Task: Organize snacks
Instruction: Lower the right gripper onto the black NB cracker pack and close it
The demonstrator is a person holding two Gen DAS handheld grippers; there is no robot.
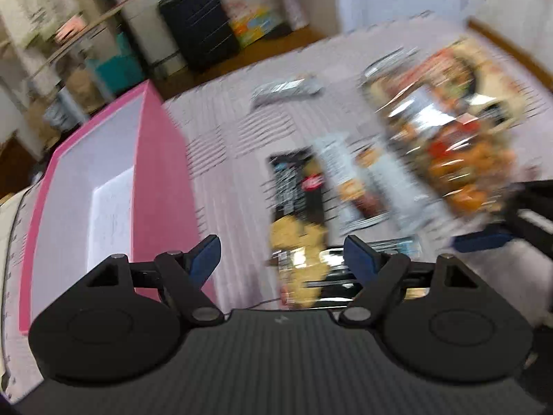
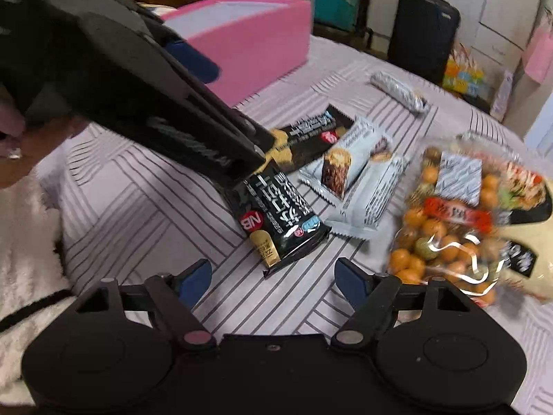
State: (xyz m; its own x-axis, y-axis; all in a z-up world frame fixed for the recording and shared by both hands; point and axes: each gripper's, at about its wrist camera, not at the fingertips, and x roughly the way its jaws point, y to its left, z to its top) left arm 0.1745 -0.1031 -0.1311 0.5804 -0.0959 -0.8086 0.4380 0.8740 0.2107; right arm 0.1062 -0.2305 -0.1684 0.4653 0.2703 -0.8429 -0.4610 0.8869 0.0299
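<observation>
Snack packets lie on a striped purple bedspread (image 2: 145, 207). A black biscuit packet (image 2: 280, 223) lies in the middle, a second black one (image 2: 311, 131) behind it, and two white bar packets (image 2: 352, 169) to their right. A clear bag of orange nuts (image 2: 446, 228) lies at the right. My right gripper (image 2: 273, 275) is open and empty just in front of the near black packet. My left gripper (image 1: 283, 254) is open and empty above the black packet (image 1: 297, 207); its view is blurred. The pink box (image 1: 103, 190) stands open at the left.
The left gripper's body (image 2: 145, 79) crosses the right wrist view from the upper left. A small grey packet (image 2: 397, 90) lies farther back. A black suitcase (image 2: 421, 31) and shelves stand beyond the bed. A white fluffy blanket (image 2: 24, 249) lies at the left.
</observation>
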